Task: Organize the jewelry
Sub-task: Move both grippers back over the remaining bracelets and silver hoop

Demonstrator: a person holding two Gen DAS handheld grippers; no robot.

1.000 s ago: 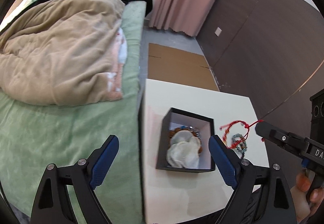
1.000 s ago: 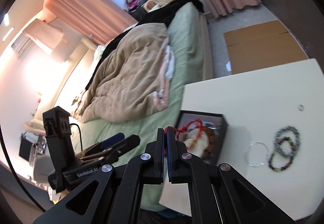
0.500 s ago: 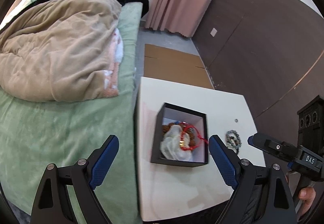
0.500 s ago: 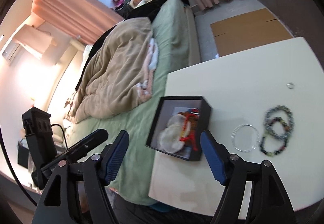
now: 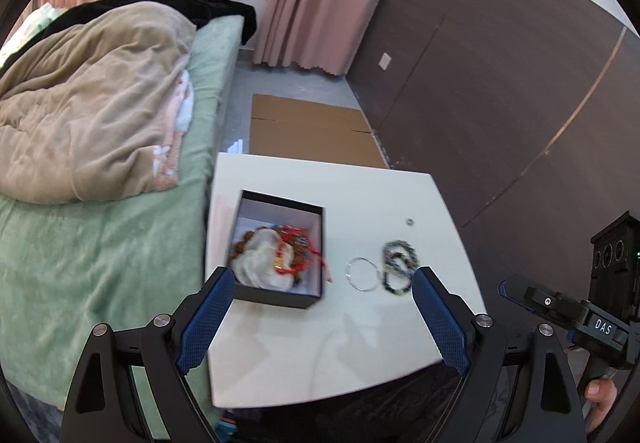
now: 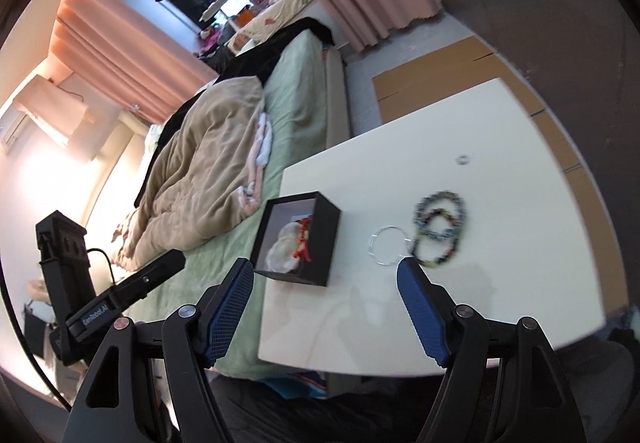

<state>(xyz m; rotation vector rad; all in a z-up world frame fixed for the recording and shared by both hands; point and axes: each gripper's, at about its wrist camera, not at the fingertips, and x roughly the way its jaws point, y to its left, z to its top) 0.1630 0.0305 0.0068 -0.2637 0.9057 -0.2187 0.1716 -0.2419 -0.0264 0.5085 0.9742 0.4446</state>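
A black jewelry box (image 5: 280, 293) (image 6: 316, 243) stands on the white table (image 5: 320, 343) (image 6: 500, 283). It holds a white pouch (image 5: 260, 263), brown beads and a red string bracelet (image 5: 298, 257) (image 6: 304, 239). To its right lie a clear ring bangle (image 5: 362, 274) (image 6: 387, 244) and dark beaded bracelets (image 5: 398, 263) (image 6: 440, 227). A small silver ring (image 5: 409, 221) (image 6: 463, 159) lies farther back. My left gripper (image 5: 320, 317) is open and empty, above the table's front. My right gripper (image 6: 326, 309) is open and empty, short of the box and bangle.
A bed with a green sheet (image 5: 100, 263) and a beige quilt (image 5: 88, 103) runs along the table's left edge. Flat cardboard (image 5: 308, 135) lies on the floor behind the table. A dark wall (image 5: 500, 103) stands to the right.
My right gripper opened and let the red string bracelet fall into the box, then drew back. Both views have pulled away from the table.
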